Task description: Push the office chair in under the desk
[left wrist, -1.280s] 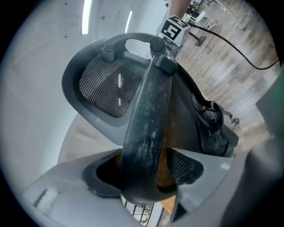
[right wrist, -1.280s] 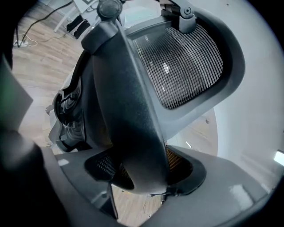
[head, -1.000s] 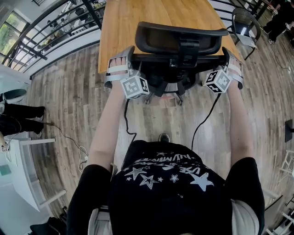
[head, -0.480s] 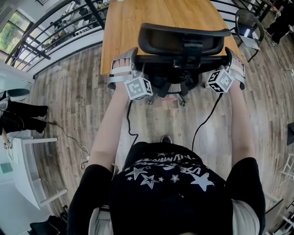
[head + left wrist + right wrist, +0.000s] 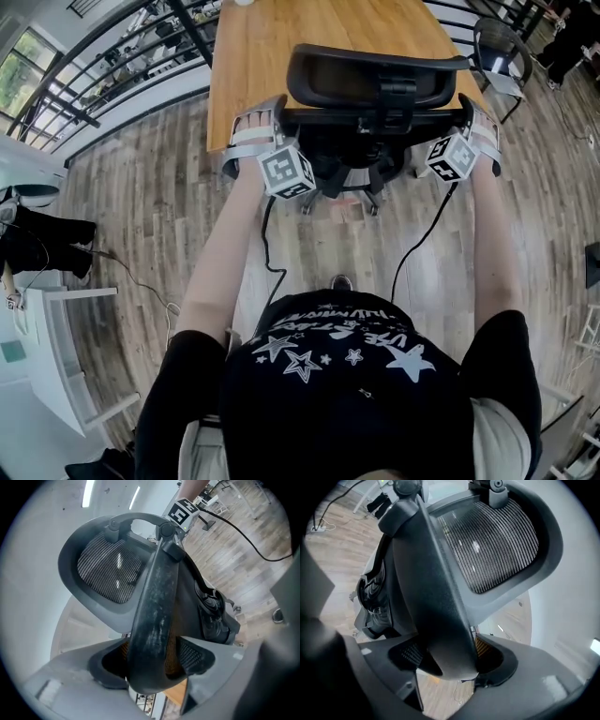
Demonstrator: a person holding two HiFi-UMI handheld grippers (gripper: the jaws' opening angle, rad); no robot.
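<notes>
A black office chair (image 5: 375, 120) with a mesh headrest (image 5: 375, 80) stands at the near edge of the wooden desk (image 5: 272, 47), its seat under the top. My left gripper (image 5: 270, 117) is shut on the left edge of the chair back (image 5: 157, 602), which fills the gap at my left gripper (image 5: 154, 660). My right gripper (image 5: 466, 112) grips the right edge of the back (image 5: 426, 588). Its jaws have just been opening slightly, but the bar still sits against both pads at my right gripper (image 5: 450, 660).
The chair's base and castors (image 5: 342, 192) rest on plank flooring. A second chair (image 5: 502, 56) stands at the desk's right. A railing (image 5: 112, 56) runs at upper left. A white table (image 5: 37, 319), a person's legs (image 5: 37, 239) and a floor cable (image 5: 141, 286) are at left.
The head view has shifted slightly. The chair and both grippers keep their places against the desk, and both grips on the chair back hold.
</notes>
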